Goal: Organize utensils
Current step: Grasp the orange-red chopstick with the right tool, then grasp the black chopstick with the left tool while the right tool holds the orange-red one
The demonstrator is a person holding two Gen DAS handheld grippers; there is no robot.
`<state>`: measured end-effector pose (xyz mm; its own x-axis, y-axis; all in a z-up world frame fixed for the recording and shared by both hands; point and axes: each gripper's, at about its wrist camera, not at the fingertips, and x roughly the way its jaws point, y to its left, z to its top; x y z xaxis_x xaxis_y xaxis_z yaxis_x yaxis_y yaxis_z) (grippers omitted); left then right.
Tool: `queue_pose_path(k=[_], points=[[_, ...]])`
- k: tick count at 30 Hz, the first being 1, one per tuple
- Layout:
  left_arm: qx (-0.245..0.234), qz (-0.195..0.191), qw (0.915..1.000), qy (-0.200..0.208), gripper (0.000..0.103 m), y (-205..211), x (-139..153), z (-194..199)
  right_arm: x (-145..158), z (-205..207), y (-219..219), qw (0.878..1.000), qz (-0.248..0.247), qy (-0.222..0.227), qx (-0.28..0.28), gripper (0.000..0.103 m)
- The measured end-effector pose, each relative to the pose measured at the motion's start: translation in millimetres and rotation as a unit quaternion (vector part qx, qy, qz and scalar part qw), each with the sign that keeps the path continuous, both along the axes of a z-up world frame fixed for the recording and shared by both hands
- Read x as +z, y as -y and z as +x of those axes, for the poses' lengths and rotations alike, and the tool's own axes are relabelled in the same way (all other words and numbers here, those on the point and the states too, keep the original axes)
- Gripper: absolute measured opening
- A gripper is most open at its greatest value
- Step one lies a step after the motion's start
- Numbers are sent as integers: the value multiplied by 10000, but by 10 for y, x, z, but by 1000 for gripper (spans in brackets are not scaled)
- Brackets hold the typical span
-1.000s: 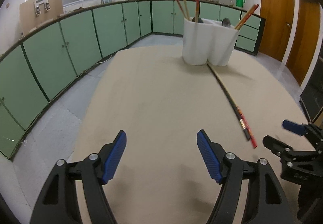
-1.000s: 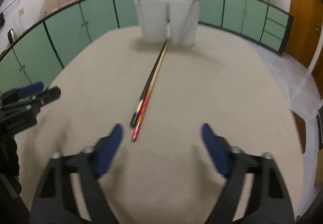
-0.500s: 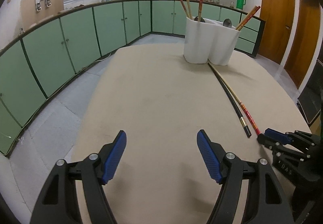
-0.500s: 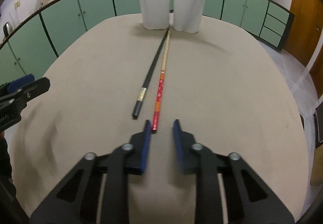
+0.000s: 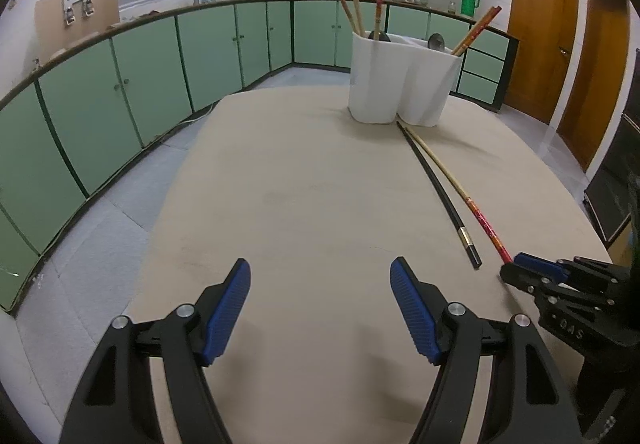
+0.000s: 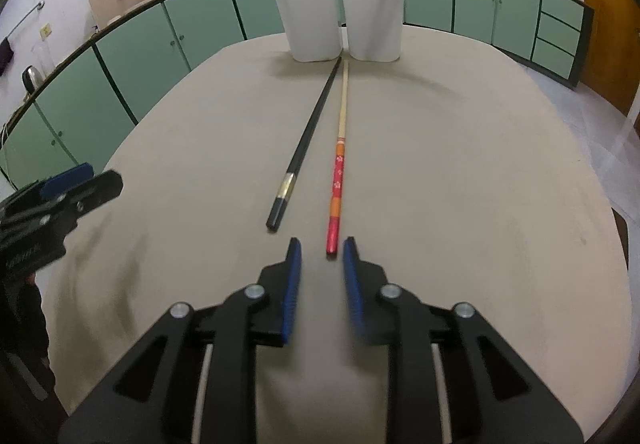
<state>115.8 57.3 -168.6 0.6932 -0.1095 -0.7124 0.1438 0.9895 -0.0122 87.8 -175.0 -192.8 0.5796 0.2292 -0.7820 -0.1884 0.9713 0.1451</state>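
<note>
Since a second ago our left tongs (image 5: pixel 320 308), at the bottom of their view, have stayed wide open and empty, angled down over the worktop (image 5: pixel 300 196). Right of them, our right tongs (image 6: pixel 319 246) have narrowed to a small gap at the red chopstick (image 6: pixel 335 200), its butt just ahead of the tips, not yet pinched. The black chopstick (image 6: pixel 304 148) lies beside it, both leading to the white holder (image 6: pixel 340 16) at top centre. We judge a pickup is near.

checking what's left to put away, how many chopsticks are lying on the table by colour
black chopstick: 1
red and orange patterned chopstick: 1
total lying on the table: 2
</note>
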Motion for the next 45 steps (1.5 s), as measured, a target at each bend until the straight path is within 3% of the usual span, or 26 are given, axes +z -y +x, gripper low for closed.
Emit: queue_pose_path(k=[2, 9, 18, 29, 36, 45], points=[[-19, 1, 10000, -17, 71, 28, -7, 6, -12, 14, 13, 10000, 31, -12, -26, 6], [-146, -61, 9998, -147, 71, 209, -78, 39, 24, -10, 159, 9998, 136, 23, -107, 5], [-461, -316, 9976, -418, 69, 671, -238, 98, 51, -161, 671, 9983, 198, -14, -543, 5], [-495, -301, 9961, -660, 48, 1052, -413, 304, 49, -219, 886, 9971, 394, 28, -649, 5], [-400, -279, 9969, -622, 9, 1109, -421, 335, 39, -244, 890, 9969, 429, 29, -659, 5], [-240, -269, 9981, -493, 7, 1074, -347, 283, 150, -282, 798, 9978, 221, 190, -600, 5]])
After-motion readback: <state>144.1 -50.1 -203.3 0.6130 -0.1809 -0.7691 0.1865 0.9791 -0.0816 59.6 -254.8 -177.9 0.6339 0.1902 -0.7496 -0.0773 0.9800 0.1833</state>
